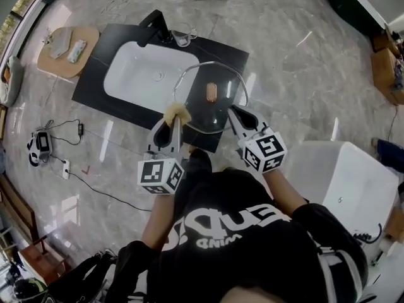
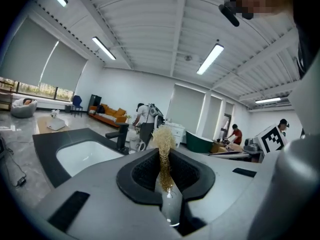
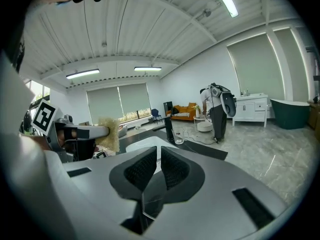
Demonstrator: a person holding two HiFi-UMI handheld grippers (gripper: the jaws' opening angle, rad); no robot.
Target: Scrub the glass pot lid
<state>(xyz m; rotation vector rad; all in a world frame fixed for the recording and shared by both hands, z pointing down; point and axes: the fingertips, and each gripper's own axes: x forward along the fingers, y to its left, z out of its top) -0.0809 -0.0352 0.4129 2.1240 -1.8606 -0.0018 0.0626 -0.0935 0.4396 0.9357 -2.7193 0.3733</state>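
The glass pot lid (image 1: 203, 101), round with a brown knob (image 1: 211, 92), is held tilted over the front edge of the black counter (image 1: 101, 74). My right gripper (image 1: 233, 110) is shut on the lid's near right rim. In the right gripper view its jaws (image 3: 159, 156) stand together. My left gripper (image 1: 172, 122) is shut on a yellow fibre scrubber (image 1: 177, 113), which sits at the lid's near left rim. In the left gripper view the scrubber (image 2: 162, 141) sticks up from between the pads. The right gripper view shows the left gripper (image 3: 82, 132) with the scrubber (image 3: 110, 133) at left.
A white sink basin (image 1: 142, 74) lies in the counter, with a black faucet (image 1: 154, 25) and a glass cup (image 1: 182, 38) behind it. A round wooden stand (image 1: 66, 50) holds cloths at far left. A white tub (image 1: 353, 182) is at right. Cables lie on the floor. People stand far off.
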